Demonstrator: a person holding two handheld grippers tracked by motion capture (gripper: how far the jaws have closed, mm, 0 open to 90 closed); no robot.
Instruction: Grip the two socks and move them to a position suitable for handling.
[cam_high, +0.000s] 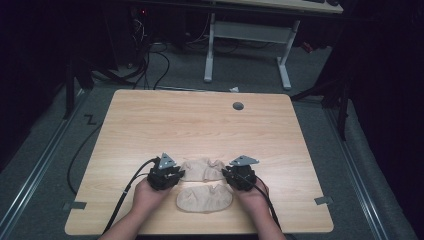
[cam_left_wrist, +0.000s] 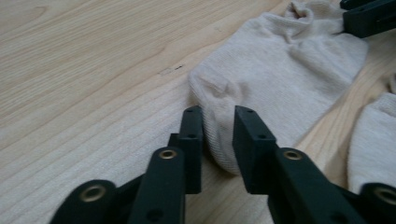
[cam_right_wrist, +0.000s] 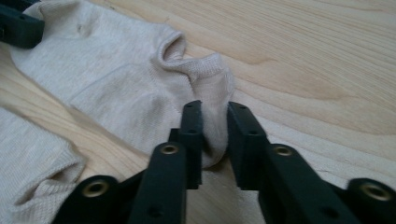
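The left gripper (cam_high: 167, 174) has its jaws drawn in on the toe end of the far sock (cam_high: 202, 169); in the left gripper view the two black pads sit either side of the rounded fabric edge (cam_left_wrist: 219, 135), pressing it into a narrow fold. The right gripper (cam_high: 241, 174) does the same at the opposite end, its jaws pinching the ribbed cuff of that sock (cam_right_wrist: 212, 126), which bunches up between the pads. Both are held by a person's hands coming in from the near edge, cables trailing back along the forearms. The table (cam_high: 200, 120) is pale wood with a straight grain and a small round grey grommet (cam_high: 238, 106) near its far edge; around it lies grey carpet, with a white-legged desk frame (cam_high: 247, 40) beyond and dark curtains to the sides. The far sock is a beige ankle sock, lying flat and stretched between the two grippers, slightly wrinkled at the heel. A second sock (cam_high: 204, 198) of the same colour lies just nearer the person, between the two hands, flat on the table and apart from the jaws.
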